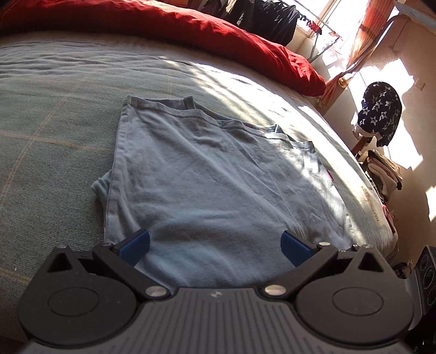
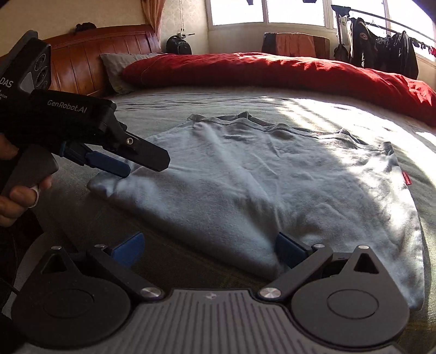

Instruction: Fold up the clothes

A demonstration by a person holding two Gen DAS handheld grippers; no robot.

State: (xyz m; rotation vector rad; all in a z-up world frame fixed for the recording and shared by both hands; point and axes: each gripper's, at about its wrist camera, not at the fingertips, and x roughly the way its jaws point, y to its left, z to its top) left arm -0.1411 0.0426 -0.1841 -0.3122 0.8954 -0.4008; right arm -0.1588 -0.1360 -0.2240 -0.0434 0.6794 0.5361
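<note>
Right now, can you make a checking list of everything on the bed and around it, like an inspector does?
Surface: grey-green bedspread, partly sunlit.
Job's things: light blue T-shirt lying flat, partly folded, one sleeve poking out on its left side.
Clutter: red duvet bunched along the far edge.
Grippers: left gripper open above the shirt's near hem; right gripper open at the shirt's near edge.
Cables: nothing seen for sure.
Surroundings: wooden headboard, window, dark clothes on a rack, star-patterned cloth on a chair.

Pale blue T-shirt point(image 1: 212, 185), red duvet point(image 1: 190, 30)
</note>
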